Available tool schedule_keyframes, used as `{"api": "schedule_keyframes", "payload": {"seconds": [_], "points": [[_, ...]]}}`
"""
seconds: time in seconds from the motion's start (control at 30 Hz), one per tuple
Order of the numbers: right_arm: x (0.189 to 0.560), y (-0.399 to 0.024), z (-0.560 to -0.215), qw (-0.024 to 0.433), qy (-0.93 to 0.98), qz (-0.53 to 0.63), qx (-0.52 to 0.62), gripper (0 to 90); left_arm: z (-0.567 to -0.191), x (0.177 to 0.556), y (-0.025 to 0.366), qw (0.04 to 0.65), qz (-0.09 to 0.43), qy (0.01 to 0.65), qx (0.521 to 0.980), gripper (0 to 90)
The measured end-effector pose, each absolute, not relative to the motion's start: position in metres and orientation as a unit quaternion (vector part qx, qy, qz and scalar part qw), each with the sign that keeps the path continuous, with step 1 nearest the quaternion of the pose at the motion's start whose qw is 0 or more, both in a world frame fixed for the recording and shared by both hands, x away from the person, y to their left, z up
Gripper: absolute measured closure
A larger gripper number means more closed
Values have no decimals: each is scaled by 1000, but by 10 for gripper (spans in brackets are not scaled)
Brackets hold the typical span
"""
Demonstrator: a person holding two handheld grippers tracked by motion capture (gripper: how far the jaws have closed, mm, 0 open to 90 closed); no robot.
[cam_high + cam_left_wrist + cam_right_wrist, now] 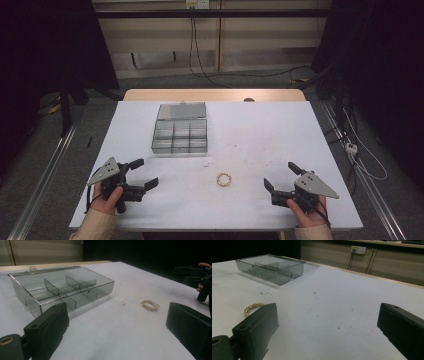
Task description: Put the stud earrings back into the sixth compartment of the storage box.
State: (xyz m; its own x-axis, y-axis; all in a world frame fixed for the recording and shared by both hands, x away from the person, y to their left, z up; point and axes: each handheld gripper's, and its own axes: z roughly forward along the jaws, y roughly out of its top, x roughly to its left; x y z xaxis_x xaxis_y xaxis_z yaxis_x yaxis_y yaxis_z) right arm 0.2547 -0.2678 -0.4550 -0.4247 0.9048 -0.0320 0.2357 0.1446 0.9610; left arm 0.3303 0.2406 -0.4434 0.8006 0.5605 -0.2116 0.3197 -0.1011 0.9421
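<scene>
Bracelet (224, 179) work starts from a clean layout: in the high view the gold, beaded-looking ring lies flat on the white table (260, 125), between your two claws and nearer the right one, so either can get to it. Your left gripper (141, 173) sits with its jaws spread wide and holds nothing; your right gripper (281, 175) is just as wide and just as empty. Ahead of the left gripper stands the clear smoky plastic organizer box (180, 135), its lid folded back flat behind it, which I judge leaves the compartments ready to take the bracelet from above. In the left gripper view, you see the bracelet (150, 305) ahead and toward the right-hand jaw, well apart from it, a thin knobbly oval that will give the pads little to bite on. The organizer box (62, 288) lies ahead toward the other jaw, its thin dividers upright and its walls glossy. In the right gripper view, the bracelet (252, 307) peeks out just beyond the left-hand jaw, partly hidden by it, while the organizer box (270, 267) stands far ahead on that same side.
</scene>
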Motion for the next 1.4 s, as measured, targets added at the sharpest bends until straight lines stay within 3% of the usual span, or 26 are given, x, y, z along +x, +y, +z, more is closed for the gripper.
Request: {"api": "schedule_keyframes", "payload": {"seconds": [0.47, 1.4], "points": [[253, -269, -455, 334, 679, 501, 420, 28, -439, 333, 225, 590, 93, 296, 745, 49], [254, -266, -455, 328, 688, 499, 413, 32, -430, 342, 140, 548, 81, 262, 791, 68]]}}
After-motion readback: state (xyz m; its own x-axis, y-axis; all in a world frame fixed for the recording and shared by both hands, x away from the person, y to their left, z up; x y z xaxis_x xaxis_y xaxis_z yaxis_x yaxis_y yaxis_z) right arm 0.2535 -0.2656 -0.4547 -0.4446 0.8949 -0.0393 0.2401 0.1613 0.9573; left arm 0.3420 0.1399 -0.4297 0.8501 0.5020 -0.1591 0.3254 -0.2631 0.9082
